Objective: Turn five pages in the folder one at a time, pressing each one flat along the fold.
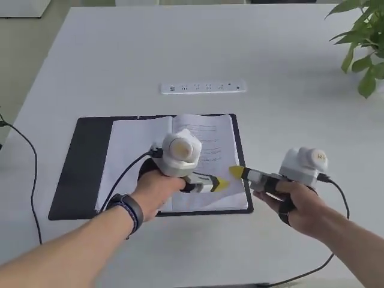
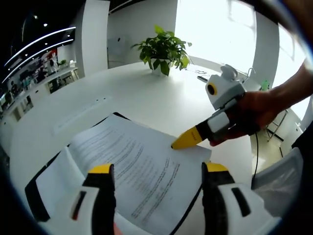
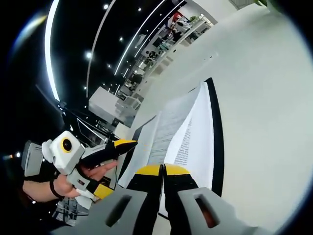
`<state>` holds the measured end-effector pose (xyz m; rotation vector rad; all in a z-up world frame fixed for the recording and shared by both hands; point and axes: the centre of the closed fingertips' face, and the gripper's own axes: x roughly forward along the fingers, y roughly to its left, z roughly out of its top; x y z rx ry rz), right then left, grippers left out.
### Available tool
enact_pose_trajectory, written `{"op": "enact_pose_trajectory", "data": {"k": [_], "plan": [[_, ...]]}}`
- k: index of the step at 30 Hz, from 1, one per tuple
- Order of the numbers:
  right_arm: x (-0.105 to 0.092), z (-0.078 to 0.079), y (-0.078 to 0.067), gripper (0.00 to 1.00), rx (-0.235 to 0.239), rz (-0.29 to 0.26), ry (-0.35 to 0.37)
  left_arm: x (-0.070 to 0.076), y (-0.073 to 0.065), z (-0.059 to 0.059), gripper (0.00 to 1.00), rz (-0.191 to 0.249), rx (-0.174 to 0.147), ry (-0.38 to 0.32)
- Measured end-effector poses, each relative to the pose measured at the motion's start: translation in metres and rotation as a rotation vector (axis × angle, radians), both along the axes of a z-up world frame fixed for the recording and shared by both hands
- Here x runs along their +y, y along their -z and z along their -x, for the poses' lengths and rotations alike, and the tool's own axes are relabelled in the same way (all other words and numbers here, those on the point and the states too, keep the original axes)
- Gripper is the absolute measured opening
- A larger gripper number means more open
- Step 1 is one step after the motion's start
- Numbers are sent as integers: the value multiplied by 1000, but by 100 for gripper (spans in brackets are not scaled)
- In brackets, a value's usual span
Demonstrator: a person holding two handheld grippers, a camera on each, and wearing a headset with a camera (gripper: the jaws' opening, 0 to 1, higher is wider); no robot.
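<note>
The folder [image 1: 84,174] was black and lay open and flat on the white desk [image 1: 288,72], its long side running left to right and the left cover bare out to its edge. White sheets filled the middle and right of it: the left page [image 1: 129,156] looked blank, while the right page [image 1: 216,141] carried lines of printed text. The right page seemed not quite flat, bowing up a little between the fold and its near right corner.
</note>
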<state>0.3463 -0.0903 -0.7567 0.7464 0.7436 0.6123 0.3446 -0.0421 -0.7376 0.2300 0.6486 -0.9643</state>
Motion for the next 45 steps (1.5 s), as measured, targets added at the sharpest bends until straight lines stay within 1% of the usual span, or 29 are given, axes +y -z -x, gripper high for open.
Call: {"op": "enact_pose_trajectory", "data": {"k": [4,9,14,16,18,20,21,22,25,27,29,32,34,38,39,40,45], "plan": [[4,-1,-7,0,-18,6,-1,17,-3,2,73,4,-3,-18],[14,-2,-19,0,-40,-6,-4,41,-11,3,73,14,-24,-54],[28,-4,-32,0,-74,-3,-29,68,-20,6,73,32,-42,-91],[34,-5,-36,0,-84,-5,-35,83,-22,6,73,31,-51,-110],[41,-7,-40,0,-95,-7,-41,90,-23,6,73,34,-53,-122],[47,-7,-43,0,-103,-12,-46,105,-26,7,73,35,-61,-141],[55,-8,-48,0,-111,-17,-53,109,-27,7,73,33,-64,-146],[58,-8,-49,0,-116,-20,-58,114,-28,6,73,35,-66,-153],[73,-7,-58,0,-132,-27,-81,130,-34,7,73,44,-75,-176],[84,-8,-63,0,-146,-28,-100,138,-36,9,74,53,-78,-183],[93,-10,-65,0,-153,-29,-115,145,-36,10,73,51,-82,-189],[112,-9,-70,0,-166,-34,-143,158,-34,12,73,52,-81,-200],[121,-9,-71,0,-169,-36,-158,164,-33,14,74,49,-78,-205],[145,-6,-72,0,-168,-41,-197,183,-32,19,73,49,-76,-235],[147,-6,-72,0,-168,-41,-201,185,-32,19,73,49,-76,-237],[155,-5,-72,0,-168,-42,-216,192,-32,21,73,50,-75,-248],[177,-1,-69,0,-160,-38,-261,209,-31,25,73,55,-76,-280]]}}
